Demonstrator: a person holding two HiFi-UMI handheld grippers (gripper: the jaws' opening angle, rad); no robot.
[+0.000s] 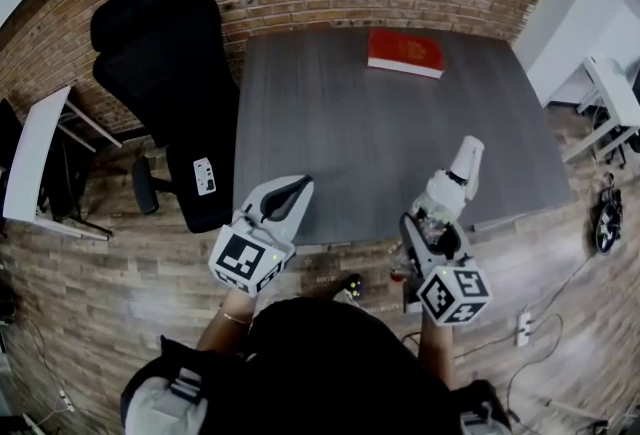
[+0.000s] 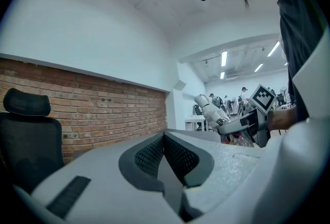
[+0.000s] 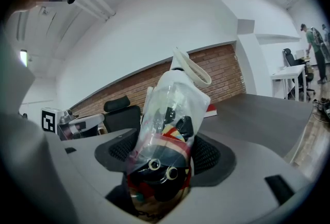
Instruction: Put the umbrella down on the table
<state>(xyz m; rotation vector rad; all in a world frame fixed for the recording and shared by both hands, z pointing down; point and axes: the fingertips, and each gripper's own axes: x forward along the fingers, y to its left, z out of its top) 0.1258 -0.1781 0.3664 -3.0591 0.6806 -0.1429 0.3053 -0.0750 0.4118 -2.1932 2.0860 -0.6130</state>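
A folded umbrella (image 1: 450,191) in a clear plastic sleeve, red and patterned with a white end (image 1: 468,159), sticks up from my right gripper (image 1: 432,225) over the near edge of the dark grey table (image 1: 380,123). The right gripper view shows the umbrella (image 3: 172,115) clamped between the dark pads (image 3: 209,158), its white loop on top. My left gripper (image 1: 298,185) hovers at the table's near edge to the left, jaws together with nothing between them (image 2: 165,136). From the left gripper view the umbrella's white end (image 2: 209,107) shows to the right.
A red book (image 1: 405,53) lies at the table's far side. A black office chair (image 1: 165,73) stands left of the table against the brick wall. A white desk (image 1: 30,158) is far left, white furniture (image 1: 615,93) far right, a power strip (image 1: 522,326) on the floor.
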